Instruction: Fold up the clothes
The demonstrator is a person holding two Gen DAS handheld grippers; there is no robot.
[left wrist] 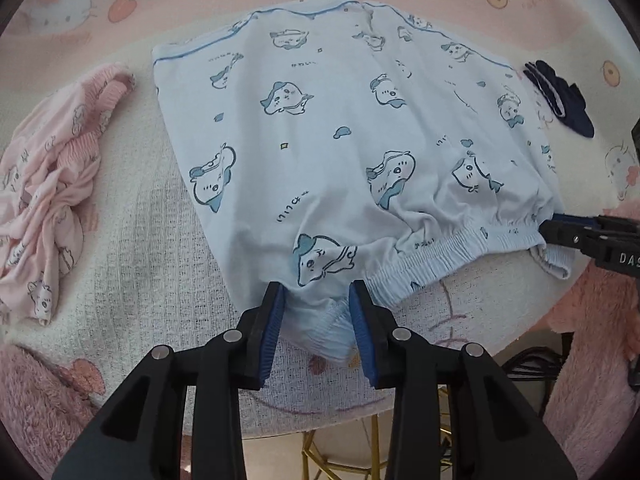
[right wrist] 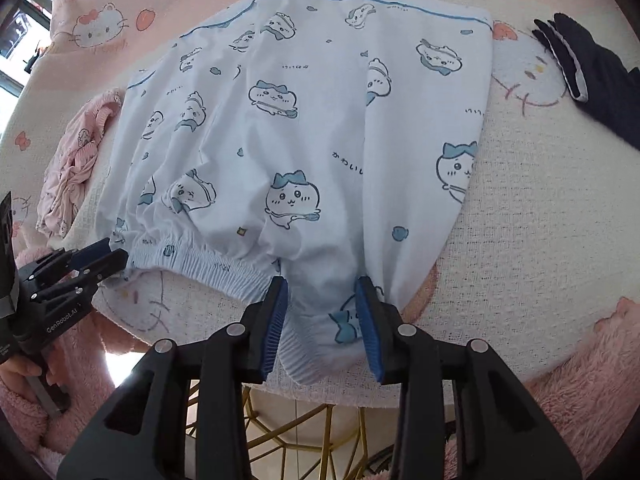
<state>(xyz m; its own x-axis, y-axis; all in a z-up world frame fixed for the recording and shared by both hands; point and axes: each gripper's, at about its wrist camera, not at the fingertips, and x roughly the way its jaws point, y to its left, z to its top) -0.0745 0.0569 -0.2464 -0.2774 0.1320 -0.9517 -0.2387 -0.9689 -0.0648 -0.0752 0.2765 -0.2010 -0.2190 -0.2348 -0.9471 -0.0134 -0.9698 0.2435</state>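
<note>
I have one pair of pale blue printed shorts (left wrist: 340,132) spread flat on the worktop (left wrist: 132,240), waistband (left wrist: 444,252) along the near edge at 6 o'clock and the two leg hems, piped in darker blue, away at 12 o'clock. My left tool (left wrist: 316,312) sits at one end of the waistband with bunched elastic between its fingers; the fingers stand somewhat apart around the cloth, so I judge it a pinch, though not a tight one. My right tool (right wrist: 322,308) holds the other end likewise, cloth gathered between its blue pads. In the left view the right tool comes in at 3 o'clock; in the right view the left one lies at 9 o'clock. The waistband's long axis runs from one tool to the other, so each hand is nearest its own corner, and any fold would carry that edge toward 12 o'clock or bring one corner across to the other. I count one crumpled pink garment (left wrist: 52,184) at 9 o'clock, not folded, and one dark navy glove (right wrist: 596,72) at 2 o'clock.
</note>
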